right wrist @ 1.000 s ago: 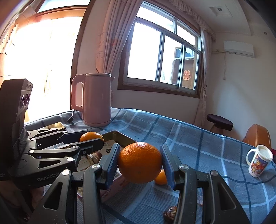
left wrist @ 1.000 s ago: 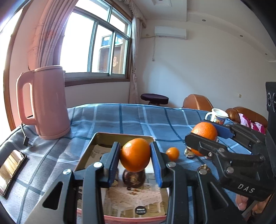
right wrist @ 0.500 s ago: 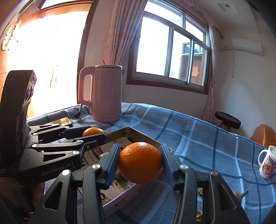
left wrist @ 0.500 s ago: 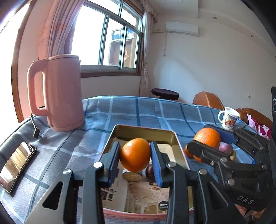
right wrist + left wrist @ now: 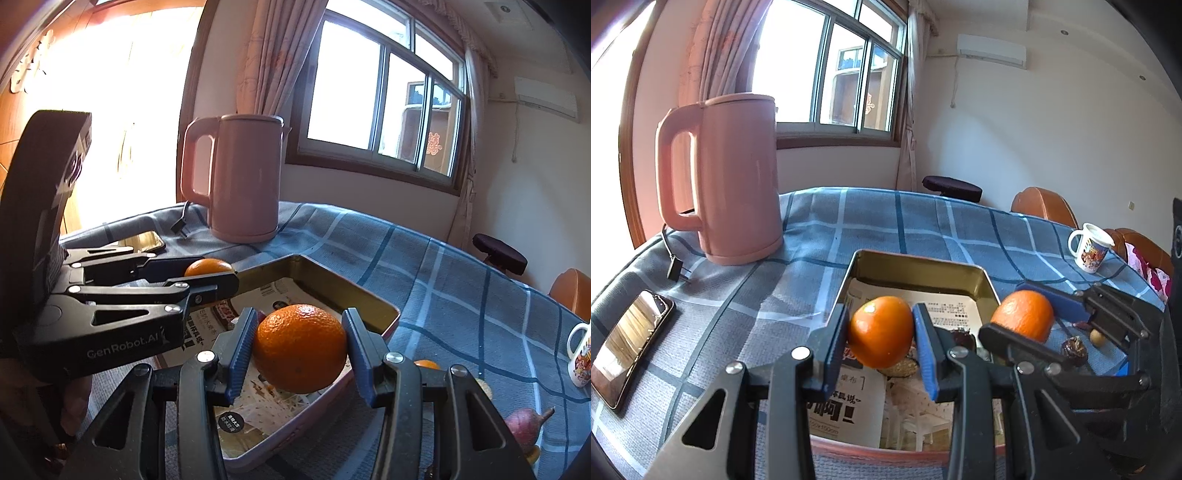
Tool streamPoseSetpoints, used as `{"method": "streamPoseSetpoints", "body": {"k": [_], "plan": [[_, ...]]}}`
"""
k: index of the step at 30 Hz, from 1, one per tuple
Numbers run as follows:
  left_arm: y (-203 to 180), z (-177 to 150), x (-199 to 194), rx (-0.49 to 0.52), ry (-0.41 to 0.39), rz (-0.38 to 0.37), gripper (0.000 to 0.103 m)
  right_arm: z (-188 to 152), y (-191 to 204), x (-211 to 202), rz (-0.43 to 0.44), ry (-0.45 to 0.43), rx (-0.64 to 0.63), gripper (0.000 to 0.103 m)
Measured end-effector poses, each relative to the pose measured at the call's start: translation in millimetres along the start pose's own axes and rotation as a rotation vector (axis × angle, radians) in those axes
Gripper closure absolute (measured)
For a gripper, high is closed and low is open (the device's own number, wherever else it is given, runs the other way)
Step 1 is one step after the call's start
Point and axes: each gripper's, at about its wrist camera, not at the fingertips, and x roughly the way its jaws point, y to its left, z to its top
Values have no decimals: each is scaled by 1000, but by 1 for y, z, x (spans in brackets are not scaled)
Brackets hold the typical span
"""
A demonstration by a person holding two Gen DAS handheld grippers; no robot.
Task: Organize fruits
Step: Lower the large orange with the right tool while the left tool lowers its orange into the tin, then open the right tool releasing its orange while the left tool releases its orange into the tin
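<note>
Left gripper (image 5: 881, 341) pinches a small orange (image 5: 881, 331) over the paper-lined tin tray (image 5: 919, 266). Right gripper (image 5: 300, 349) clamps a larger orange (image 5: 300, 349) above the tray's right edge. Only the left wrist view shows the phone's full length (image 5: 626, 343). Only the right wrist view shows a reddish root vegetable (image 5: 524, 424) on the near right cloth.
</note>
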Motion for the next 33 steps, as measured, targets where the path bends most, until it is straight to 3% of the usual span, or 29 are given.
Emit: {"method": "streamPoseSetpoints", "body": {"k": [17,19,21,23,29,33], "plan": [[1,-2,13,-6,80,-19,65,-5,14,29,55,178,-57,53],[1,-2,10,-4,65,-1,58,-6,14,30,60,186,-54,48],[0,-1,6,-4,42,19,36,-5,12,26,46,166,-41,37],[0,-1,1,-20,11,28,29,-5,8,19,36,134,-23,34],[-16,4,-13,-15,-39,-2,28,-13,-22,-21,-70,55,28,34],[-42,6,-17,30,-63,-30,20,-22,-63,-60,-180,13,105,34]]}}
